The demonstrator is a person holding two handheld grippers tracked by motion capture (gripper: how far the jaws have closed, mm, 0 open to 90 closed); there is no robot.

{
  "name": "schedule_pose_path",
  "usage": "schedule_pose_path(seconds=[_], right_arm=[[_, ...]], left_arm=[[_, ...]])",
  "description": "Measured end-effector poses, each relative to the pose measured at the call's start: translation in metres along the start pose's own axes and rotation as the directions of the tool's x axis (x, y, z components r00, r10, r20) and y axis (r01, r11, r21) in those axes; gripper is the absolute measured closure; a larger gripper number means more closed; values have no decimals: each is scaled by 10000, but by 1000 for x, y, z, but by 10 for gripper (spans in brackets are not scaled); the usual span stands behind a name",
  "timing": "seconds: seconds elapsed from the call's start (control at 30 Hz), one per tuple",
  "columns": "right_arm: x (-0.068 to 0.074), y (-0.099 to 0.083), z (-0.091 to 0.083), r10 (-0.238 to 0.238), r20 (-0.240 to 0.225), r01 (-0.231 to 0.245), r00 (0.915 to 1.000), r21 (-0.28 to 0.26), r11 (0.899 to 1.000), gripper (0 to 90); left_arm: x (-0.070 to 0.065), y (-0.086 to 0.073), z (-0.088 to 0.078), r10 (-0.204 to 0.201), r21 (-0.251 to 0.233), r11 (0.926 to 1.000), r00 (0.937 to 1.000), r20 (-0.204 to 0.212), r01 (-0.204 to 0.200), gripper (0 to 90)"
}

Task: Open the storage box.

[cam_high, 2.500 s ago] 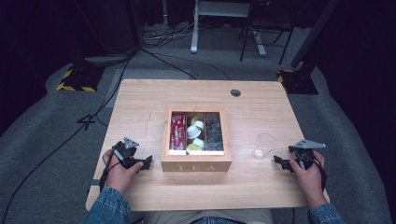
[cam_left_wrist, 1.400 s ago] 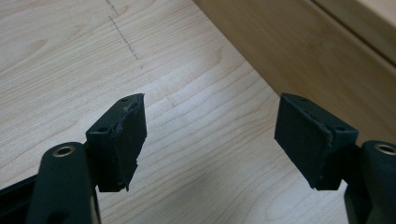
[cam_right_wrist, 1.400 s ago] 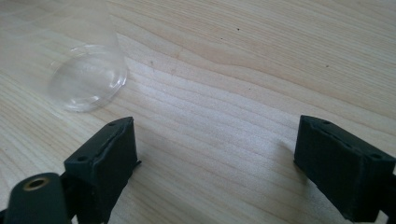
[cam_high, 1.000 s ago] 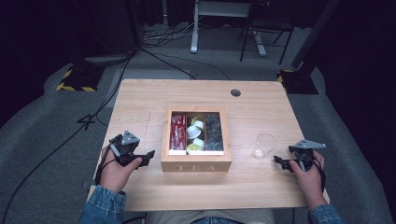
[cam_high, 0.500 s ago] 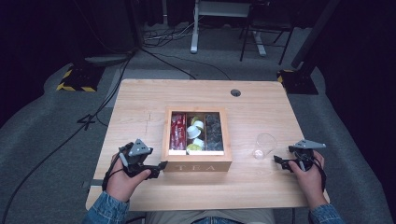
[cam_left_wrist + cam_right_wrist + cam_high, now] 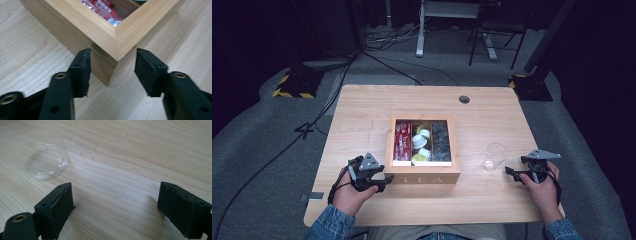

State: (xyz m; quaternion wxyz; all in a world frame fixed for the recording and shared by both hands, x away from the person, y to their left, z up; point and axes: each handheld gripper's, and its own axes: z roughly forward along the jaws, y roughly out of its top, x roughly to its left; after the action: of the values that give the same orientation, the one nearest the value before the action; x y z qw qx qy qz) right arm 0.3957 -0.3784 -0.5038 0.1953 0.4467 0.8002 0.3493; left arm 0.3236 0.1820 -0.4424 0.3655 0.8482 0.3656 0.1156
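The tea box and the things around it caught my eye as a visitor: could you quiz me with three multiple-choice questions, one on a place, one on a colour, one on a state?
1. Where does the clear glass stand?
A. Inside the box
B. On the table, between the box and the right gripper
C. On the floor

2. What colour are the packets in the box's left compartment?
A. Red
B. Blue
C. White

3. How do the left gripper's jaws stand?
A. Shut on a packet
B. Shut on nothing
C. Open, astride the box's near corner

Answers:
B, the clear glass stands on the table between the tea box and the right gripper.
A, the packets are red.
C, the left gripper has one jaw on each side of the corner.
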Motion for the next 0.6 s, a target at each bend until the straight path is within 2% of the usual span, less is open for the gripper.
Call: schedule_pose_path(seconds=[0.07, 0.2, 0.33, 0.6], right_arm=[[0, 0, 0, -3, 0, 3, 10000, -1, 10000, 129], [0, 0, 0, -3, 1, 3, 10000, 3, 10000, 130], [0, 0, 0, -1, 4, 1, 10000, 2, 10000, 129], [-1, 0, 0, 42, -13, -42, 10000, 15, 10000, 143]], left_arm=[[0, 0, -1, 46, 53, 10000, 10000, -16, -46, 525], [1, 0, -1, 177, 20, 9998, 9998, -40, -176, 530], [-1, 1, -3, 487, 1, 9988, 9987, -166, -487, 552], [-1, 5, -6, 499, -46, 9987, 9986, -189, -500, 562]])
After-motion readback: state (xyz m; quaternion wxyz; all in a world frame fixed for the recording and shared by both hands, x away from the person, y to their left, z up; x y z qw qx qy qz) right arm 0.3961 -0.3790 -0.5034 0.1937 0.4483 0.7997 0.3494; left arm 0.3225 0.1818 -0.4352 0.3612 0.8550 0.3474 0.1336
